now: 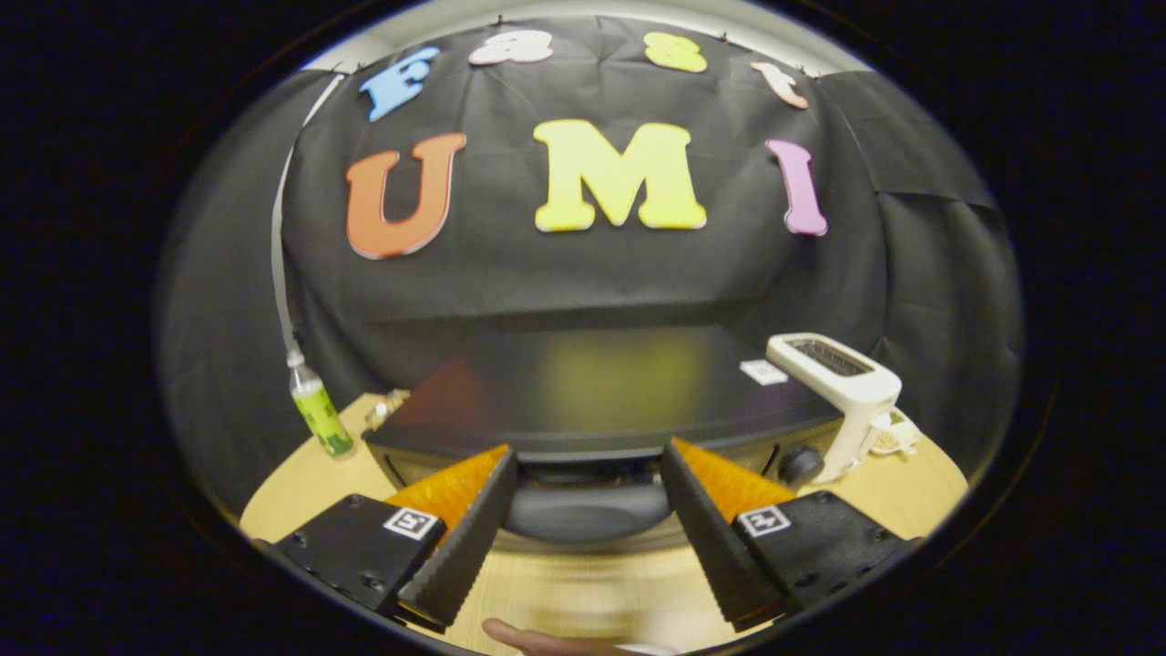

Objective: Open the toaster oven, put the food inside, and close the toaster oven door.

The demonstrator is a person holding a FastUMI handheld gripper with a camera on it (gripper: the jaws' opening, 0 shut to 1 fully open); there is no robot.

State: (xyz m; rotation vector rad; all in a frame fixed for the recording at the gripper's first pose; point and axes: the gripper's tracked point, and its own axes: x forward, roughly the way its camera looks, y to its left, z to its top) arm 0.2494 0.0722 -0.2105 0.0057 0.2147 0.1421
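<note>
The hand-held gripper (588, 465) is hanging wide, holding nothing, fingers flanking the oven (592, 401) at its front top edge. The oven is sitting mid-bench (301, 483), a bottle (319, 415) to its left, a toaster (843, 383) touching its right corner. Bare bench is lying before the oven's front.

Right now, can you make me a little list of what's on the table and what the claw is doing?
claw: open, its fingers on either side of the oven's front handle, not pressing it
toaster oven: black, just ahead of the fingers
oven door: cannot tell if open
white toaster: beside the oven
bottle: green label, on the oven's other side
table: wooden
food: not seen
</note>
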